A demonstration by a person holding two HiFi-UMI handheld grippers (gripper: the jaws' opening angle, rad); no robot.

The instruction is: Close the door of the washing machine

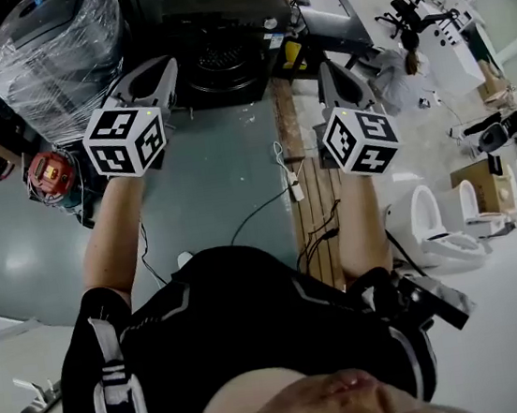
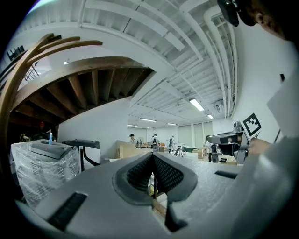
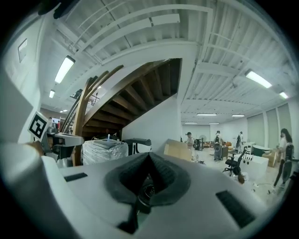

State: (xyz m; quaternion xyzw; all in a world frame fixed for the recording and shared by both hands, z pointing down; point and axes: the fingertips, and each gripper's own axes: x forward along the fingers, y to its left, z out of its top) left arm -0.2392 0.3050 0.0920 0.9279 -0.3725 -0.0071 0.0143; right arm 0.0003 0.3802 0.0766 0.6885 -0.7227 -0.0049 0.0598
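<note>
Plastic-wrapped appliance (image 1: 50, 58) stands ahead-left; left gripper (image 2: 152, 158) and right gripper (image 3: 149, 156) keep jaws together, empty.

black white-striped top (image 1: 254, 315), grey hand-held grippers (image 1: 163, 67) (image 1: 328, 67).

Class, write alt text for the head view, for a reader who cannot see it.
Seen from above, a person holds the left tool and the right tool out level over a grey floor, pointing toward a black washing machine ahead. A plastic-wrapped appliance stands to its left; white toilets sit at the right.
</note>
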